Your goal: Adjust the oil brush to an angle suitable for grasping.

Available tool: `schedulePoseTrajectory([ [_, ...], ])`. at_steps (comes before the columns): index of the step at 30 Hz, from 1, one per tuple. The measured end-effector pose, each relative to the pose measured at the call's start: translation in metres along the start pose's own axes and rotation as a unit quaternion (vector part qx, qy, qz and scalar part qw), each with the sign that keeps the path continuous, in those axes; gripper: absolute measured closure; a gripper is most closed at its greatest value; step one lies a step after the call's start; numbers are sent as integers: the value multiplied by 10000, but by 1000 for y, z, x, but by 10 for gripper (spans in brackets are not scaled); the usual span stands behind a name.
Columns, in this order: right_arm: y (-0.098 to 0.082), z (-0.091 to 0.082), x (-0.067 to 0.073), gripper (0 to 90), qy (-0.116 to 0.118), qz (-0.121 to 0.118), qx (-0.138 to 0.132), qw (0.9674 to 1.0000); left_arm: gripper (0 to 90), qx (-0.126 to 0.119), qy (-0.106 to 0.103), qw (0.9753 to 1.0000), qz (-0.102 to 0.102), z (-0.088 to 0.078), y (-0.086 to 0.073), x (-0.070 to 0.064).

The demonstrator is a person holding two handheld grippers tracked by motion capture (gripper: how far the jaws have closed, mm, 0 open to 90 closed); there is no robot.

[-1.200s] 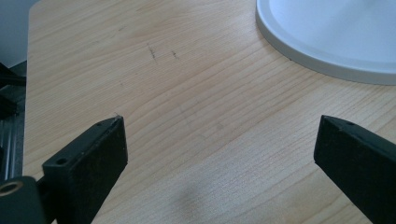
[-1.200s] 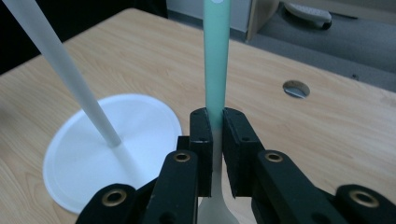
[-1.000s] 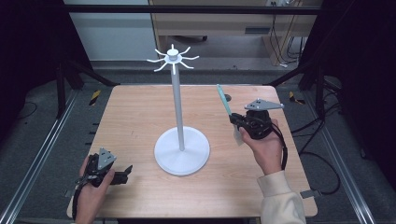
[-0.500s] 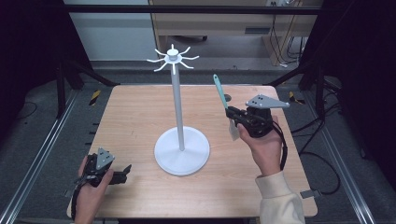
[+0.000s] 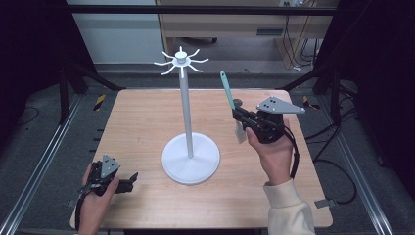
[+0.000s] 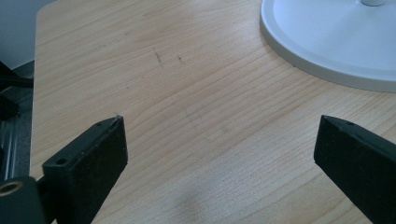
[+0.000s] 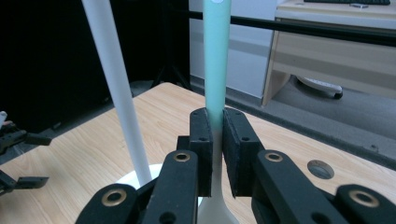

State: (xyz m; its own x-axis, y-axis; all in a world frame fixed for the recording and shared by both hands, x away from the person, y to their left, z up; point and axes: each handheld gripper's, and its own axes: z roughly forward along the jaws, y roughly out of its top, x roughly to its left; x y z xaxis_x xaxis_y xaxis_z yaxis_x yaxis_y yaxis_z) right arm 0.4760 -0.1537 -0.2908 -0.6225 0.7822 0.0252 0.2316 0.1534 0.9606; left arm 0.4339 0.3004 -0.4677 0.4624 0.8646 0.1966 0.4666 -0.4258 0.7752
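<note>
Your right tool (image 5: 238,113) pinches a spatula with a green handle and pale blade (image 5: 227,93), handle pointing up. The tall white stand with hooks on top (image 5: 185,103) sits mid-counter.

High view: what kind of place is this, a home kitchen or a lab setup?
Most likely a lab or recording rig, not a kitchen: a bare wooden table on a metal frame, cables on the grey floor, and a desk behind.

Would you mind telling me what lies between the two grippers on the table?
In the high view, the white stand sits between the left gripper and right gripper.
</note>
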Motion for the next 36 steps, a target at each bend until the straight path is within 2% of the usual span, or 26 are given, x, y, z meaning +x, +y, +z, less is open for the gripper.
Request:
schedulePoseTrajectory([
  [7, 5, -13, 2, 826, -32, -16, -170, 9998, 24, -17, -6, 10000, -4, 0, 0, 0],
  [16, 9, -19, 3, 826, 17, -36, -322, 9995, 24, -13, -7, 10000, 1, 0, 0, 0],
  [21, 14, -24, 7, 826, 70, -57, -488, 9988, 24, -23, 16, 10000, -15, 0, 0, 1],
  [36, 23, -34, 17, 826, 195, -161, -685, 9973, 24, 3, 14, 10000, 31, 0, 0, 0],
])
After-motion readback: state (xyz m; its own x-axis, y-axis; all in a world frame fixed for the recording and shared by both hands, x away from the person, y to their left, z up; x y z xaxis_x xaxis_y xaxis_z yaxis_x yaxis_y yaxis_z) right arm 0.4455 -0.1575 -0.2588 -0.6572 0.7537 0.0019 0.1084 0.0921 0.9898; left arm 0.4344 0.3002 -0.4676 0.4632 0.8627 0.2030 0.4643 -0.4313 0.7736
